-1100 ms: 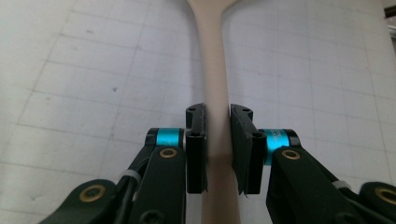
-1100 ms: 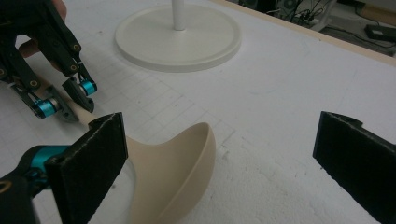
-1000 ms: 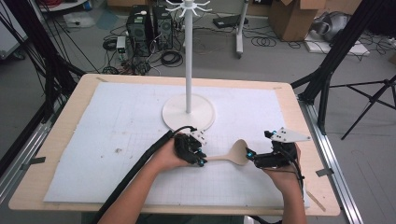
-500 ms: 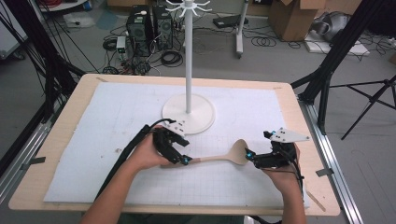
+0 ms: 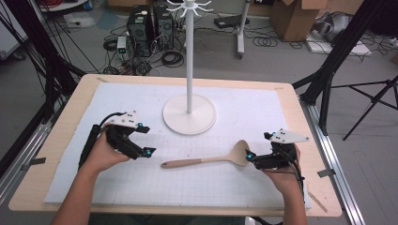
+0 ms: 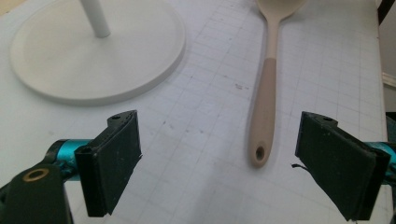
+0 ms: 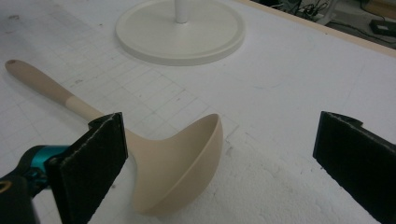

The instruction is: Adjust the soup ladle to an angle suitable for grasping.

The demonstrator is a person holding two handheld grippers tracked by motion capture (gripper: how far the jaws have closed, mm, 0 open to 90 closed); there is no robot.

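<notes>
A beige ladle-like spoon [image 5: 206, 161] lies flat on the white grid mat [image 5: 141, 187], its bowl to the right and its handle end to the left. My left gripper [image 5: 145, 139] hovers to the left of the handle end, clear of it. Its jaws have just been opening and nothing is between them. In the left gripper view, the handle [image 6: 264, 107] with its hanging hole lies ahead of the open left gripper [image 6: 219, 163]. My right gripper [image 5: 257, 145] stands open at the bowl. In the right gripper view the bowl [image 7: 173, 158] sits by the left pad of that gripper [image 7: 224, 158], not pinched.
A white stand with a round base [image 5: 189, 115] and a tall pole topped with hooks rises at the mat's middle back. The wooden table edge [image 5: 309, 140] runs just right of the right hand. Black frame legs and cables surround the table.
The left gripper has let go of the spoon's handle end, opened, and drawn away to the left and slightly up. The spoon stays on the mat. The right gripper has not moved.
</notes>
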